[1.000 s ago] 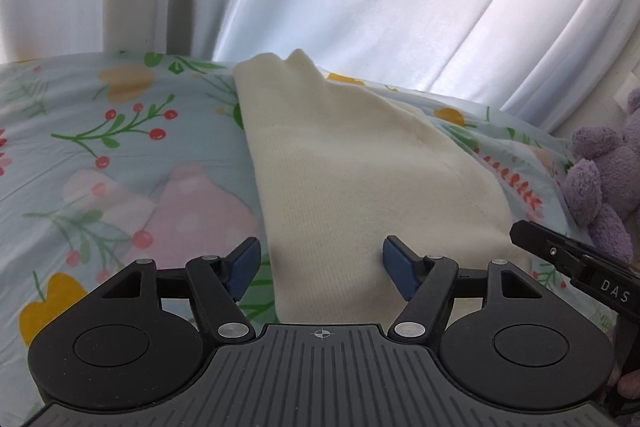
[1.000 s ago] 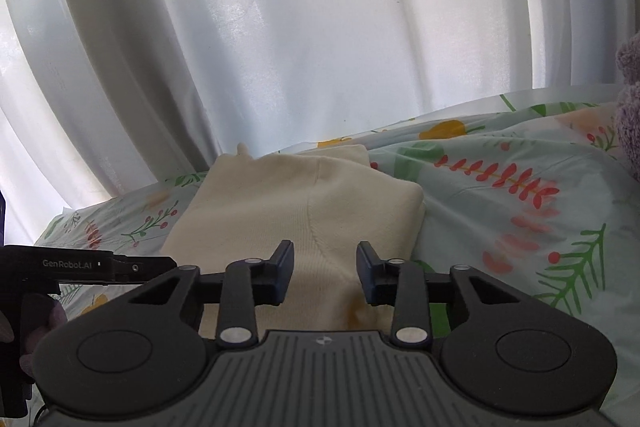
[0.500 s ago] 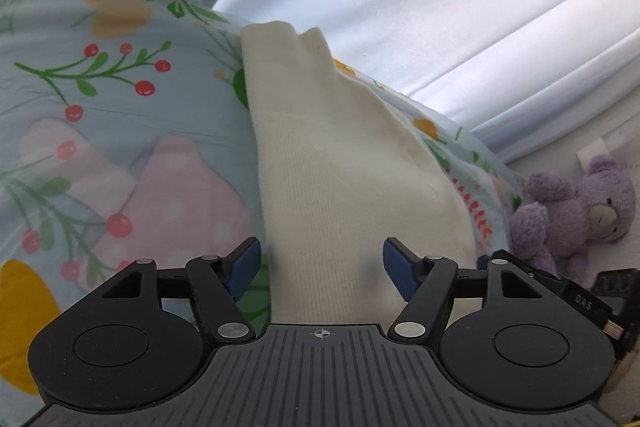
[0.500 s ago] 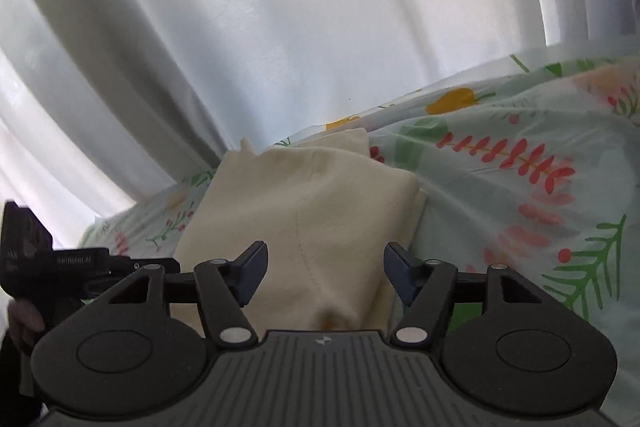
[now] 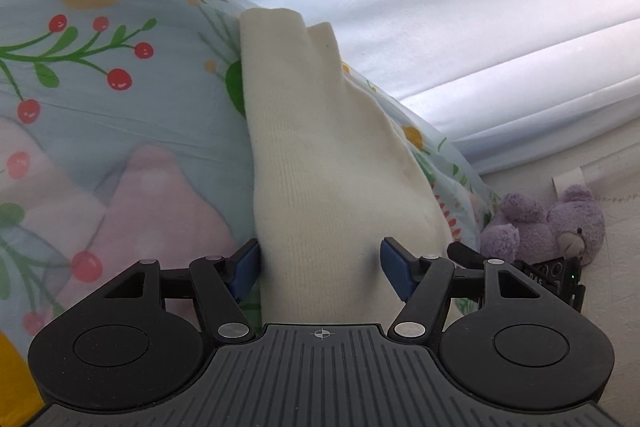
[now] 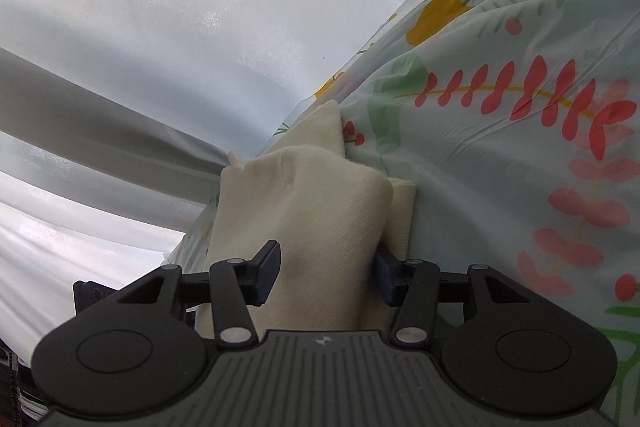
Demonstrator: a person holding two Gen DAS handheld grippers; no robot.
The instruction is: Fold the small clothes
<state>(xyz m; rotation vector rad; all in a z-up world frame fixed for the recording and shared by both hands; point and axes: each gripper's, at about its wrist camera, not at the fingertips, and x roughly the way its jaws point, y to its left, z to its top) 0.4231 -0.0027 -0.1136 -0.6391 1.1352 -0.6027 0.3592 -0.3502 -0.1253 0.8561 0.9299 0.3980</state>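
Knit point(image 5: 320, 163) is soft, light, floppy; left tool point(image 5: 320, 267) spread w/ near hem between; right tool point(image 6: 324, 275) just closing round fold, not pinching yet; grab near corners.

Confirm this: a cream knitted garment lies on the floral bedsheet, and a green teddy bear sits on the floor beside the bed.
Not quite. The teddy bear is purple, not green, as the left wrist view shows. The rest holds: the cream garment lies on the floral bedsheet, the bear on the floor beside the bed.
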